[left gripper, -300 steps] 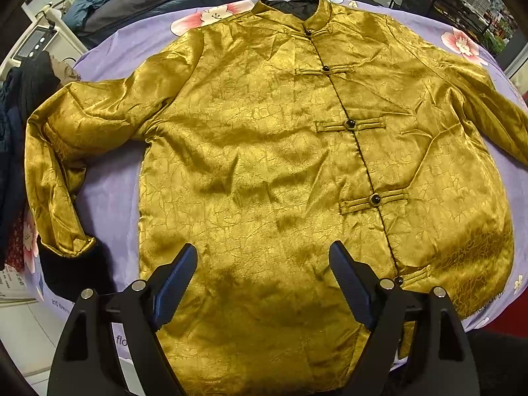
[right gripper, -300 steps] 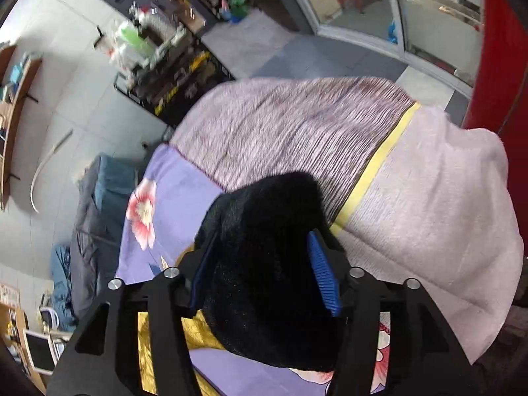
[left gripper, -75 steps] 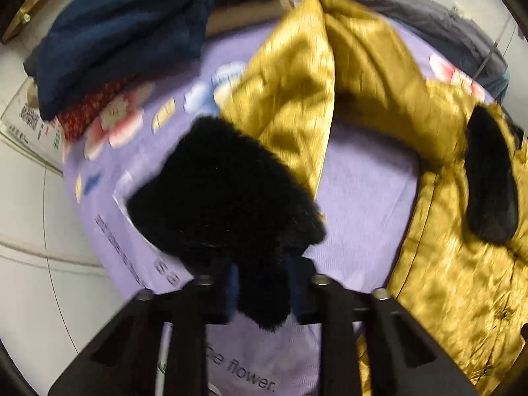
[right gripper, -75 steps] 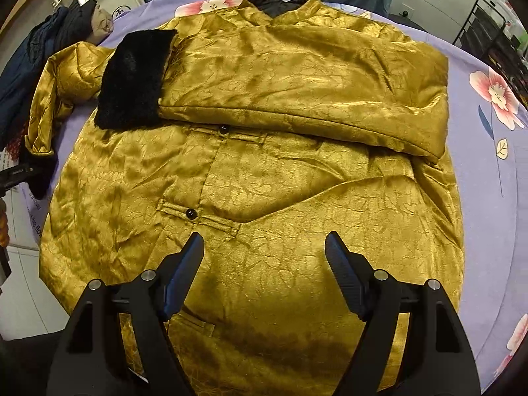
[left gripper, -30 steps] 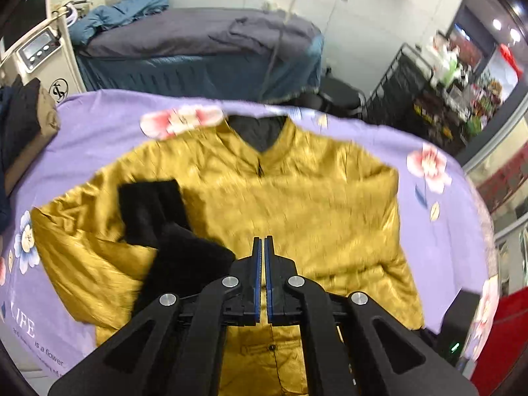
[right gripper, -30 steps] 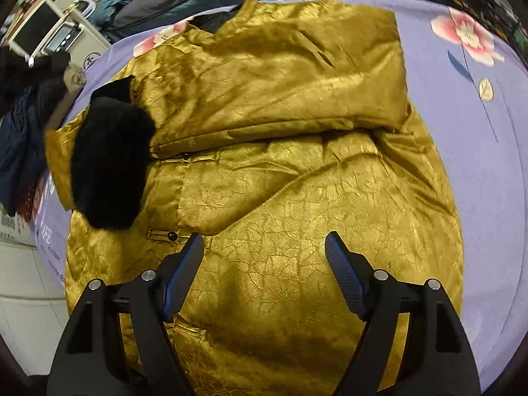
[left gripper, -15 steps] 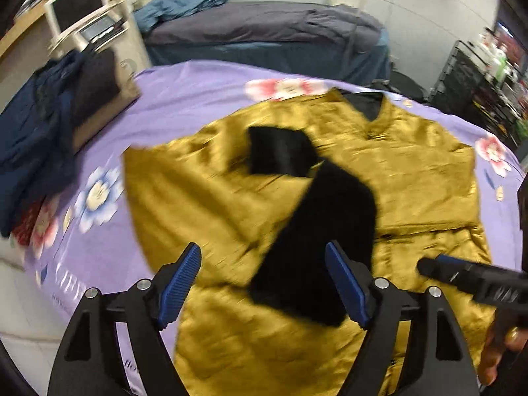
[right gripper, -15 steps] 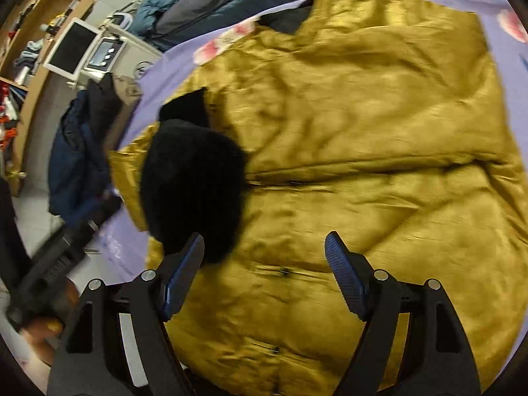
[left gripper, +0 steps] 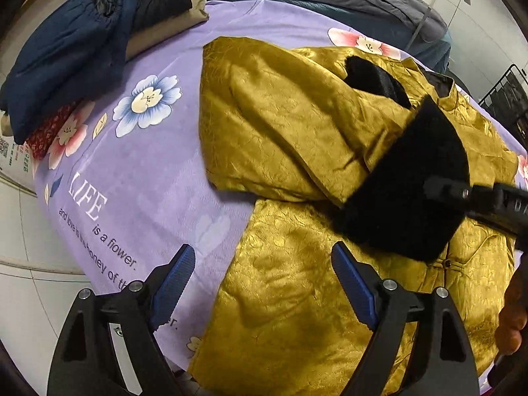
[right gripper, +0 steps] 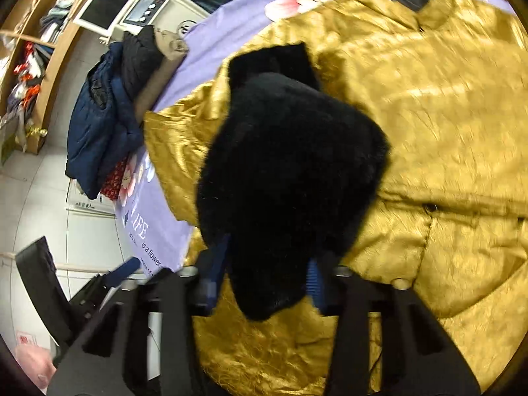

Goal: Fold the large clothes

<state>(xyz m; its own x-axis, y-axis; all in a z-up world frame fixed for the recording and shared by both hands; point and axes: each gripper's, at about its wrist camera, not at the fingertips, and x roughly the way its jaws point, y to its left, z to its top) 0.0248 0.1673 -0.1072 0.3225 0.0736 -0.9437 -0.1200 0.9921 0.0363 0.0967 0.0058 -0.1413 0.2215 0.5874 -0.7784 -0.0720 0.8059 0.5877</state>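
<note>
Gold jacket (left gripper: pixel 297 138) on purple sheet (left gripper: pixel 148 171), right tool (right gripper: pixel 264 277) closing on black fur cuff (right gripper: pixel 287 178), left tool (left gripper: pixel 264 283) opening, empty.

Navy coat (left gripper: pixel 62 49) (perhaps padded) piled beside flowered purple sheet (left gripper: pixel 148 165).

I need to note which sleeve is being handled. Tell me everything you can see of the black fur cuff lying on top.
The black fur cuff ends a gold satin sleeve folded across the gold jacket. It looks thick, fluffy and matte. The right gripper is closing its jaws around the cuff's near edge. A second black cuff peeks out behind it. The left gripper is opening, with nothing between its jaws.
</note>
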